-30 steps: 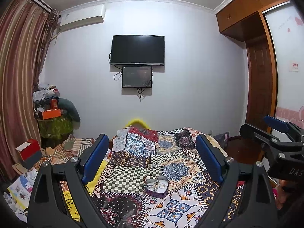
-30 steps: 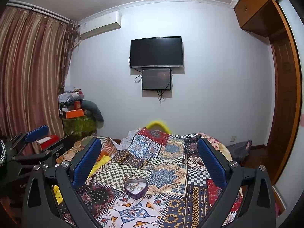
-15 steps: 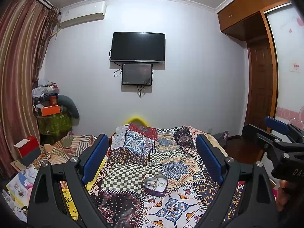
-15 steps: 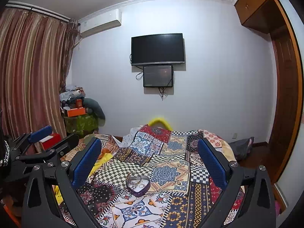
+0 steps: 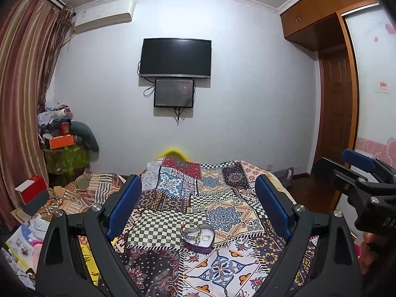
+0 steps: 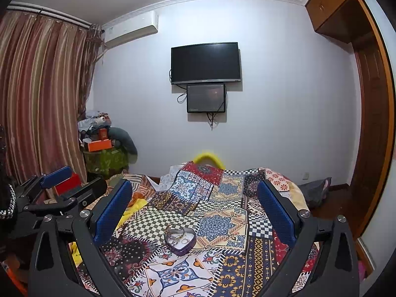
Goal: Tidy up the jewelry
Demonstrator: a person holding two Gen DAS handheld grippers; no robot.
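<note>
Patchwork bedspread (image 5: pixel 222 212) holds a purple heart-shaped tin (image 5: pixel 197 238) of bangles and rings; both grippers' fingers spread.

One heart box (image 5: pixel 197 238) on the bed (image 5: pixel 222 212); two screens (image 5: pixel 175 58) on the wall; one air conditioner (image 5: pixel 104 18); two grippers (image 5: pixel 198 210).

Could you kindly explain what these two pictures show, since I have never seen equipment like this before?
There is no robot here: a person holds a two-finger gripper in each hand, each with a fisheye camera looking along its blue-padded fingers. One picture is from the left gripper, the other from the right gripper; each also glimpses its partner at the edge. Both are open and hold nothing. Ahead lies a bed with a patchwork bedspread, and on it a heart-shaped box containing bracelets and rings. A television hangs on the far wall.
</note>
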